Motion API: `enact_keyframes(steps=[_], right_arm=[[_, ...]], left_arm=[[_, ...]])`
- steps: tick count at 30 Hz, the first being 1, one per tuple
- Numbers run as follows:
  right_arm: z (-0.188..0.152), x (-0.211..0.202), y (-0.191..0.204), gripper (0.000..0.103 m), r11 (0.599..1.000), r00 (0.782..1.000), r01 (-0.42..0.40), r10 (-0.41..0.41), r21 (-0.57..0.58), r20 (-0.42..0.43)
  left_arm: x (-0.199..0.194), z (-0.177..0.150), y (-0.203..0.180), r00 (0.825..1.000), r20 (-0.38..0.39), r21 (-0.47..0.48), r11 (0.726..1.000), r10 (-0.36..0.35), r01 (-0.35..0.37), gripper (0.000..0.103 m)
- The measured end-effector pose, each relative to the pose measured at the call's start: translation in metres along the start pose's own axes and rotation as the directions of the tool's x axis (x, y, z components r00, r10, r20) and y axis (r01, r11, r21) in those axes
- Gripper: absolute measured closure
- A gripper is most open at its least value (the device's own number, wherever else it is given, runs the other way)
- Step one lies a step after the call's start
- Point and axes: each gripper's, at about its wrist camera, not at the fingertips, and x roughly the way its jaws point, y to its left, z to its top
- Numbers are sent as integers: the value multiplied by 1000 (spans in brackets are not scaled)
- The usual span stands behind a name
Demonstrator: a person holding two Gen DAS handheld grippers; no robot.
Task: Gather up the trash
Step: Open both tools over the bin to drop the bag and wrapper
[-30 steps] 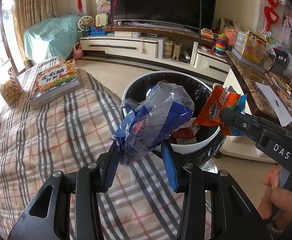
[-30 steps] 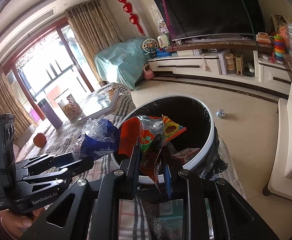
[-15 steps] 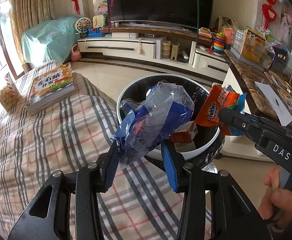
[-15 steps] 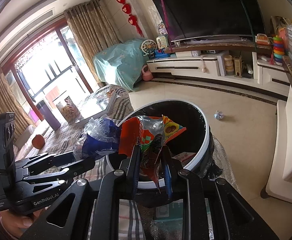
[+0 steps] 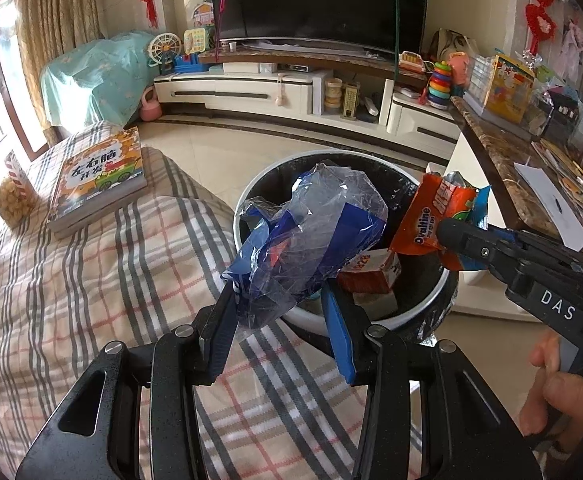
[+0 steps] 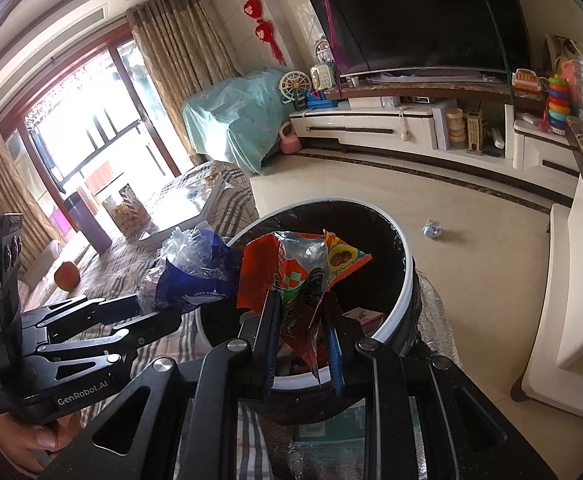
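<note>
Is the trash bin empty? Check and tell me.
No: the trash bin already holds a red-and-white carton at its bottom, seen in the left wrist view.

Plaid-covered desk point(image 5: 91, 280) fills the left half of the left wrist view. Children's book point(image 5: 99, 178) lies flat on it at 10 o'clock, clear snack jar point(image 5: 9, 196) just beside it at 9 o'clock. Dark TV point(image 5: 315, 0) at 12 o'clock above a white TV cabinet point(image 5: 251, 94). Teal-covered furniture point(image 5: 91, 76) at 11 o'clock, pink kettlebell point(image 5: 151, 109) on the floor next to it. Stacking-ring toy point(image 5: 441, 84) at 1 o'clock. In the right wrist view, orange fruit point(image 6: 67, 276) at 9 o'clock, purple cup point(image 6: 87, 220) near it.
</note>
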Motion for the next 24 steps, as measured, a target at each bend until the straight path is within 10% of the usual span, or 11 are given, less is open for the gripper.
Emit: enact_keyframes(steps=[24], right_arm=[[21, 16, -15, 80, 1000, 999, -9, 9, 6, -44]], left_arm=[[18, 26, -5, 1000, -10, 19, 1000, 18, -18, 62]])
